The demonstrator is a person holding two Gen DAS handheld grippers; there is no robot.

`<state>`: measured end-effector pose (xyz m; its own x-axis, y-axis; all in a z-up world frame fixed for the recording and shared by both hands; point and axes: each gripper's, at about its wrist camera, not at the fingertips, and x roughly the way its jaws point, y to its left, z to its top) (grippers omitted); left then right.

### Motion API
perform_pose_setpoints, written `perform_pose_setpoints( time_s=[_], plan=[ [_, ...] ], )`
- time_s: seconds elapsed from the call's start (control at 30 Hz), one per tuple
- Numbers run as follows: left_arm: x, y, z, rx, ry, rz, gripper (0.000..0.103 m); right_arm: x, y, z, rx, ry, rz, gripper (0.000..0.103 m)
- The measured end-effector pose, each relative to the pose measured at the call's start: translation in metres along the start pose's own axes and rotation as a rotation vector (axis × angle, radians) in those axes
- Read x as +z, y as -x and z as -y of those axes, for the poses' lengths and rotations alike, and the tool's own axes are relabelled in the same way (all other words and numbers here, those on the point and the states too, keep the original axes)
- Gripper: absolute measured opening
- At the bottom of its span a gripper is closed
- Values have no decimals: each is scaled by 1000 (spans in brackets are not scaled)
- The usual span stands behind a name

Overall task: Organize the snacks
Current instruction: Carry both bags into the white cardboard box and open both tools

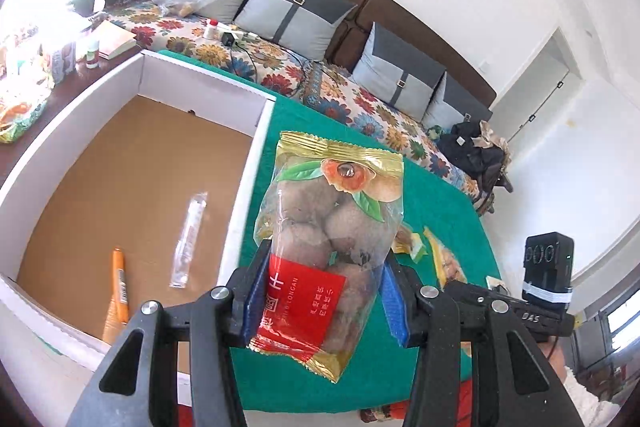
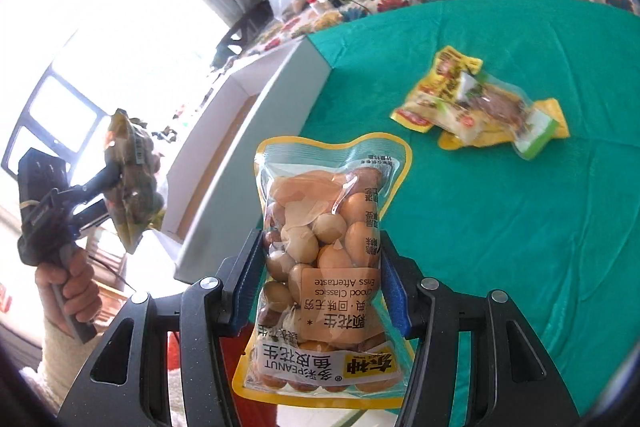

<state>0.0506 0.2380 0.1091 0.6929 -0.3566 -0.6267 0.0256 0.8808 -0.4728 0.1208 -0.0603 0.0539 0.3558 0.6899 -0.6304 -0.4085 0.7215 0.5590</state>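
Left wrist view: longan bag (image 1: 328, 227) is being gripped by left tongs (image 1: 320, 291) beside the cardboard box (image 1: 132, 155). Peanut bag (image 2: 328, 259) is being clamped by right tongs (image 2: 322, 283) above the green bench (image 2: 500, 227).

Harsh daylight from blown-out window (image 2: 100, 39) at left, heavy fisheye bend + dark vignette at edges.
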Motion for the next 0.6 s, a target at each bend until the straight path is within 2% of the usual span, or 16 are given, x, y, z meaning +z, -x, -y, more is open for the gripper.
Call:
perform_pose_setpoints(
  time_s=[0.1, 0.2, 0.3, 0.4, 0.43, 0.5, 0.6],
  plan=[
    [14, 9, -36, 101, 27, 30, 48, 36, -32, -62, 70, 83, 15, 57],
    [17, 3, -75, 207, 52, 28, 48, 66, -68, -110, 97, 148, 25, 57],
    [14, -14, -105, 301, 59, -7, 49, 82, -114, -143, 107, 174, 4, 57],
    [6, -38, -122, 394, 46, -34, 49, 86, -158, -156, 85, 186, -15, 60],
    [4, -45, -124, 432, 40, -36, 53, 84, -169, -155, 78, 185, -35, 67],
    [-2, -50, -129, 492, 36, -39, 86, 79, -186, -146, 45, 170, -80, 70],
    [-11, -43, -121, 514, 22, 15, 94, 70, -173, -116, -2, 143, -55, 71]
  ],
)
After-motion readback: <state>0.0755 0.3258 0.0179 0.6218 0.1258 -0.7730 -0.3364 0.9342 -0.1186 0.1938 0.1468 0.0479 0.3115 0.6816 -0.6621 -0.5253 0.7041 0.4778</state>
